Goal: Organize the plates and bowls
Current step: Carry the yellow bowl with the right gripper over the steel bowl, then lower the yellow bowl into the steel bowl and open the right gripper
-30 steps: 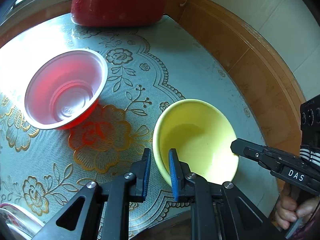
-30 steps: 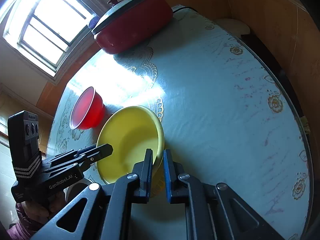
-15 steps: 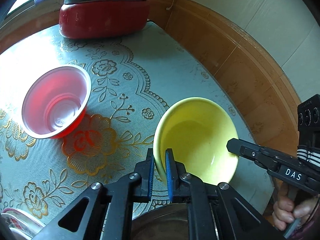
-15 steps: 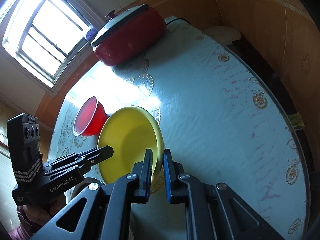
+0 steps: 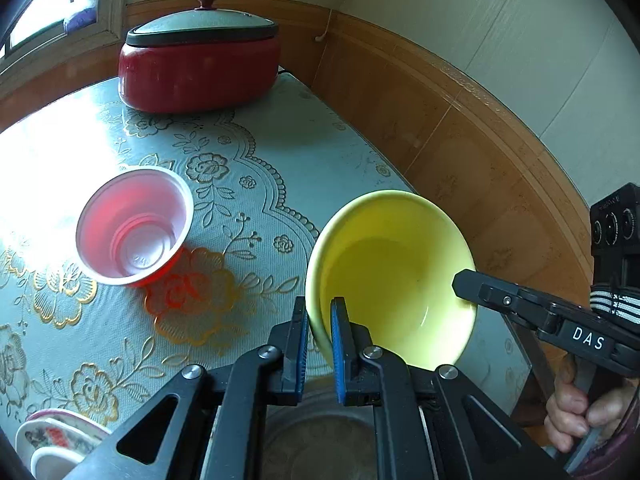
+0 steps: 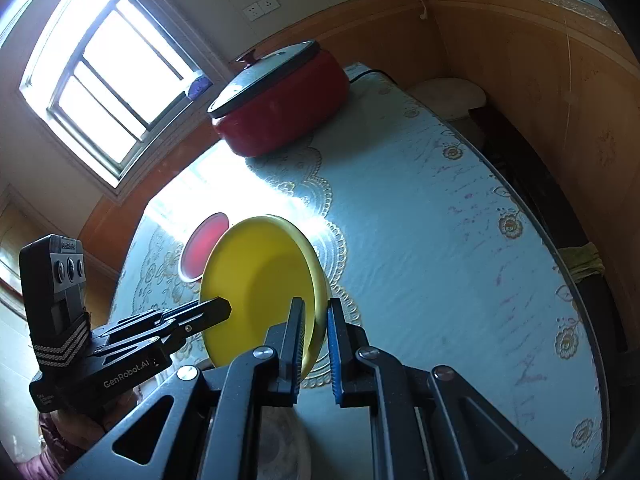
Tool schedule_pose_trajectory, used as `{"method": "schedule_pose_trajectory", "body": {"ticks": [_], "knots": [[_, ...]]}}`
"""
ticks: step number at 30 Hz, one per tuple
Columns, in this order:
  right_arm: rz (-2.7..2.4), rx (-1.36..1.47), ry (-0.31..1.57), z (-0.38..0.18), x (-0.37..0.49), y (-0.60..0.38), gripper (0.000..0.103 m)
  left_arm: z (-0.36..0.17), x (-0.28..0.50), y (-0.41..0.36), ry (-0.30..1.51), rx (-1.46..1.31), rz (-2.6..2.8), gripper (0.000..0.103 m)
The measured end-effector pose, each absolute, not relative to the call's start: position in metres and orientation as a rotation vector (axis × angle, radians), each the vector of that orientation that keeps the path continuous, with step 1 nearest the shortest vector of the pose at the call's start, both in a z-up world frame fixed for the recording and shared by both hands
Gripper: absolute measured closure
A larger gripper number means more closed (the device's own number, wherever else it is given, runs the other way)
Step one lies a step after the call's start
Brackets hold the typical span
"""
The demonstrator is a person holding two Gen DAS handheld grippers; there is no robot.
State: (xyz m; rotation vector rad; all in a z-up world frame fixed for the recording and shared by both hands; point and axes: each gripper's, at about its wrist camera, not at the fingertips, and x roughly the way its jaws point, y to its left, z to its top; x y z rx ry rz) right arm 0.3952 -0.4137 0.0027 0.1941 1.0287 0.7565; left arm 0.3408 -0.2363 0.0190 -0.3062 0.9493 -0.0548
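Wood panelling and a bright window frame your counter (image 5: 304, 128), which wears a pale blue floral cloth.

Your left gripper (image 5: 319, 344) has its fingers pinching the near-left rim of the yellow bowl (image 5: 392, 276), one pad inside the wall and one outside. Your right gripper (image 6: 316, 344) pinches the opposite rim the same way. Two grips on opposing edges look chosen to keep a wide, smooth bowl level; a single pinch would probably let it swing. The bowl appears to hang clear of the cloth, tipped a little, near the right edge of the counter.

Outward from the grip, a metal dish (image 5: 320, 436) lies directly beneath and near you, dim under the fingers; it may be where the bowl is meant to nest, though that is only a guess. To the left, well apart from the yellow bowl, the red plastic bowl (image 5: 134, 226) stands upright on the cloth. At the near-left corner a patterned bowl (image 5: 52, 436) peeks in, mostly cut off. At the far end sits the red lidded cooker (image 5: 200, 68), well away from everything you hold.

For room: the middle of the cloth between the two bowls is open, and so is the long stretch toward the cooker. Your tight side is the right, where the counter rim runs just beside the yellow bowl with the panelled wall beyond. Keep both hands moving together, since pulling them apart could strain or slip the rim.
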Motion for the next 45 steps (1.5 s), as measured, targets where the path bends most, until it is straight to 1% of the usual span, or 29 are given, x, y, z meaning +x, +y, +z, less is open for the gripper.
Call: {"method": "schedule_pose_trajectory", "body": {"ticks": [12,22,27,32,36,38,45], "knots": [[0.811,0.191,1.052,-0.004,0.339,-0.408,0.093,0.020,0.277,-0.226,0.963,-0.320,-0.115,0.092],[0.790,0.175,1.128,-0.028,0.301,-0.405,0.093,-0.002,0.241,-0.224,1.026,-0.315,-0.152,0.092],[0.769,0.167,1.163,-0.042,0.290,-0.400,0.093,-0.013,0.231,-0.222,1.053,-0.311,-0.146,0.092],[0.725,0.108,1.165,-0.048,0.284,-0.396,0.091,-0.020,0.226,-0.222,1.062,-0.302,-0.141,0.092],[0.697,0.060,1.151,-0.049,0.281,-0.392,0.091,-0.020,0.222,-0.222,1.053,-0.287,-0.136,0.092],[0.686,0.054,1.145,-0.048,0.281,-0.393,0.091,-0.019,0.222,-0.223,1.051,-0.285,-0.129,0.090],[0.685,0.009,1.102,-0.038,0.280,-0.391,0.091,-0.024,0.229,-0.233,1.058,-0.259,-0.111,0.090]]}}
